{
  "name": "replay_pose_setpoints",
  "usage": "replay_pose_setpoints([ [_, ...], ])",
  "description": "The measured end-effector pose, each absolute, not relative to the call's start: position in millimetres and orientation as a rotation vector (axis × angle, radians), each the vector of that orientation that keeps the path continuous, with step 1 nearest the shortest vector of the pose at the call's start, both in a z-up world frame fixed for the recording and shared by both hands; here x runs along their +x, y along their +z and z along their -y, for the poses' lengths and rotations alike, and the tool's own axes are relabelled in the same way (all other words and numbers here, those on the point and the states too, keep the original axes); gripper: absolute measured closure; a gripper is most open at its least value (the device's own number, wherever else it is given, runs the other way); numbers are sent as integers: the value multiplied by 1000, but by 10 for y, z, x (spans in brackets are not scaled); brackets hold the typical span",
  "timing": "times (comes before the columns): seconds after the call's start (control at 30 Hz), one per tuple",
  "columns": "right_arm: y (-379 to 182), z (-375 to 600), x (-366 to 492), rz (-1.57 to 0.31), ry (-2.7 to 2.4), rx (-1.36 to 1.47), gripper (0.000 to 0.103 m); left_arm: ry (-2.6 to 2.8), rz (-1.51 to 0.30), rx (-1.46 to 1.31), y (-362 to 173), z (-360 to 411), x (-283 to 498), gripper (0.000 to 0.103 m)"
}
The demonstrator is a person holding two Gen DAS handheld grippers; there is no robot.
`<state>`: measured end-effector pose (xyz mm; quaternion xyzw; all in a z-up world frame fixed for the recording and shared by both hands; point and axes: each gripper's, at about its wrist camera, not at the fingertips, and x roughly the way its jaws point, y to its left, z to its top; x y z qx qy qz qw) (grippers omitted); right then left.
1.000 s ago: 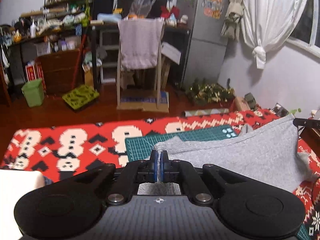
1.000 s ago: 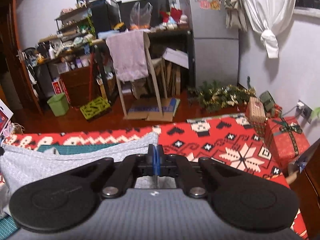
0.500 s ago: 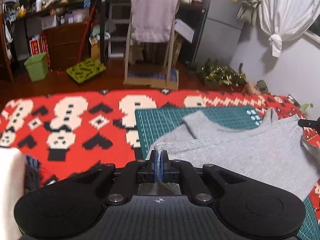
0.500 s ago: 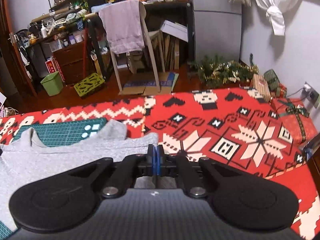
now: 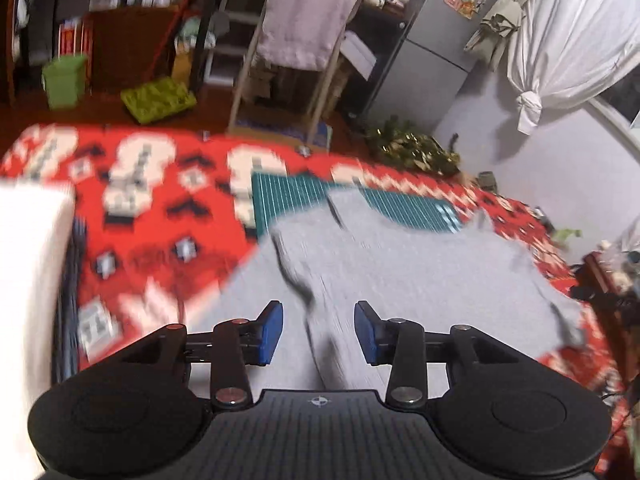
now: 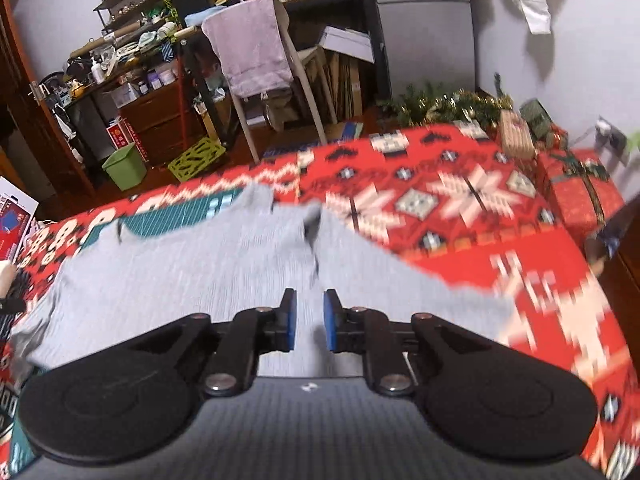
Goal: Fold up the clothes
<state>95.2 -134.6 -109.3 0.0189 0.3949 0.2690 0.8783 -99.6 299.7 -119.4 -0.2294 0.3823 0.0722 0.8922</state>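
A grey garment [image 5: 420, 272] lies spread on the red patterned cover [image 5: 152, 216], partly over a green cutting mat [image 5: 400, 204]. My left gripper [image 5: 318, 334] stands open just above the garment's near left part, a raised crease running between its blue pads [image 5: 269, 334]. In the right wrist view the same grey garment [image 6: 180, 276] fills the lower left. My right gripper [image 6: 307, 320] is open over its near right part, with nothing held. Both views are blurred by motion.
A white object [image 5: 28, 280] sits at the cover's left edge. Beyond the bed stand a chair draped with a towel [image 5: 304, 40], a green bin [image 5: 64, 80], shelves and a grey fridge [image 5: 432, 40]. Wrapped red gift boxes [image 6: 576, 188] lie at the right.
Both grippers were shut on the grey garment's edge and have now opened, letting it go. The garment was carried down and now lies flat on the cover.
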Motion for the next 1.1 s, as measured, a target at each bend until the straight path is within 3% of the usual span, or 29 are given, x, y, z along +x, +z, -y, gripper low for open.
replay_pose_setpoints([
  [0.4, -1352, 1557, 805, -883, 518, 118, 84, 223, -796, -572, -1480, -2754, -1317, 71],
  [0.47, -1404, 1518, 818, -887, 508, 100, 85, 242, -795, -542, -1476, -2732, -1305, 78],
  [0.5, -1428, 1502, 819, -887, 504, 89, 85, 252, -796, -528, -1474, -2724, -1300, 87],
  [0.53, -1443, 1490, 809, -885, 499, 74, 91, 254, -798, -517, -1476, -2719, -1301, 98],
  [0.57, -1445, 1484, 789, -884, 494, 58, 97, 254, -800, -506, -1479, -2716, -1303, 99],
  [1.1, -1409, 1671, 642, -902, 460, 65, 100, 213, -861, -379, -1431, -2691, -1391, 100],
])
